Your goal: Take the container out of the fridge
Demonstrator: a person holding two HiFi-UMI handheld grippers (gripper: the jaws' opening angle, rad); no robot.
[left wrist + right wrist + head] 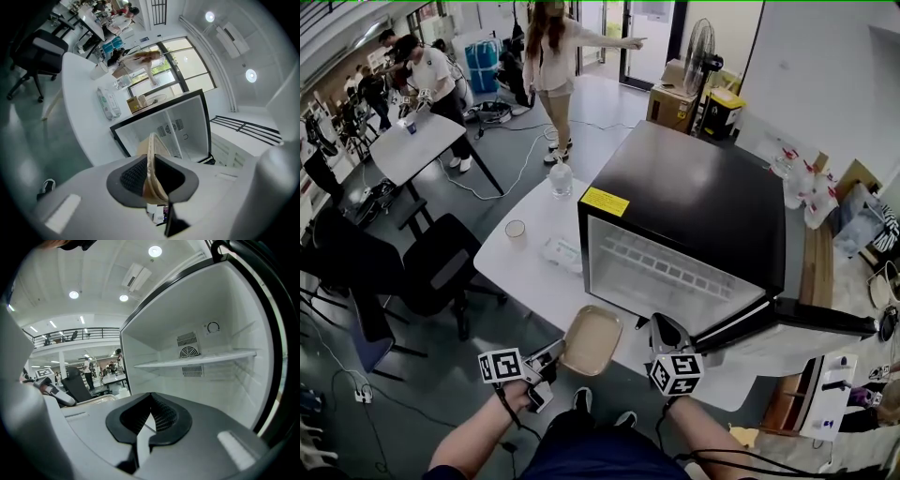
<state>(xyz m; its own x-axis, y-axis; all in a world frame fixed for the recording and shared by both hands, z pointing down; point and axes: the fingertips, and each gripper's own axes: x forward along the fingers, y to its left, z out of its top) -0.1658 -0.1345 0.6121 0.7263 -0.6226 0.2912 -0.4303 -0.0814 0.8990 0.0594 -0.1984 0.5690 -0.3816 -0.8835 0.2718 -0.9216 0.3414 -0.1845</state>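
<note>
Head view: my left gripper (553, 356) is clamped on the near-left rim of the tan container (592, 339). It sits outside the open fridge (694, 206), at the near edge of the table (525, 272). The grip is on thin rim only, so I reckon it could pivot, slip, or drop off that edge. It opens upward, long axis near-left to far-right. Right gripper (664, 330) is clenched and empty.

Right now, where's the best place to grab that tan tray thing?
Grab the container by its thin rim, on the near left side, where the left gripper pinches it. It is wide and shallow, so only the rim fits between jaws.
</note>
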